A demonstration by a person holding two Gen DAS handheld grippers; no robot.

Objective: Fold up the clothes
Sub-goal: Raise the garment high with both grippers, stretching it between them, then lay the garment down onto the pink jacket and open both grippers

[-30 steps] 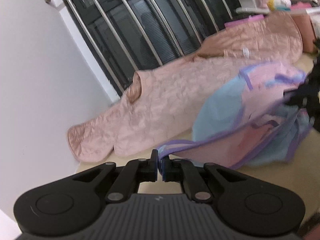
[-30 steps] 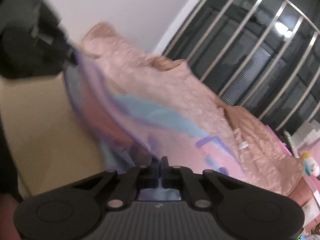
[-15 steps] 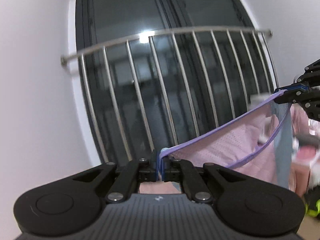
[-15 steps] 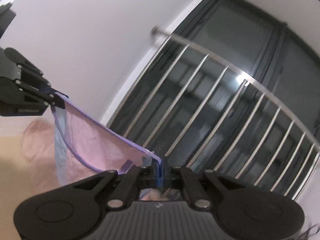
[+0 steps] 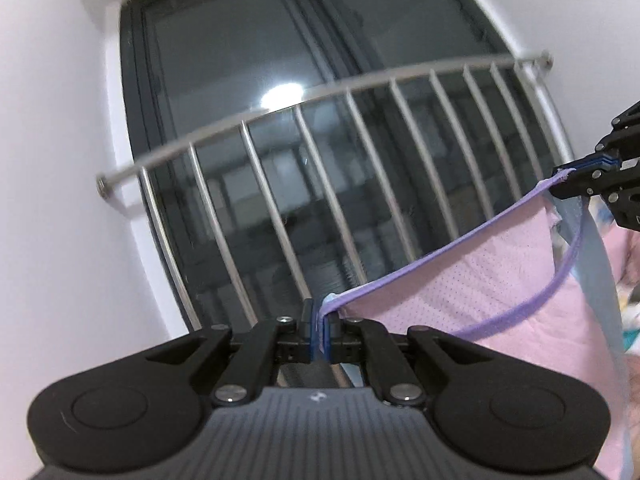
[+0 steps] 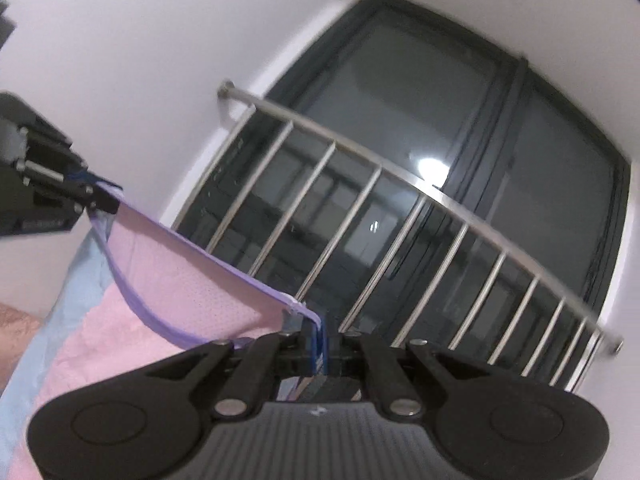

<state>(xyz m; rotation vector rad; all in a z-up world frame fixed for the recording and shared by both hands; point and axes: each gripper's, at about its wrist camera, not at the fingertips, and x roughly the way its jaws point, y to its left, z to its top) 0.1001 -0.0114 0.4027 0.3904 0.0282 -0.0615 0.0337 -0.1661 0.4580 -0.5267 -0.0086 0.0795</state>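
White walls, a dark glass window behind a curved steel bar railing. The pink mesh garment, purple-trimmed with pale blue panels, hangs up in the air, strung between the left gripper and right gripper, both pinched tight on its trim.

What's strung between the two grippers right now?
The pink garment's purple-trimmed edge sags between the left gripper and right gripper, both clamped on it. Both wrist views show it, with nothing else in the span.
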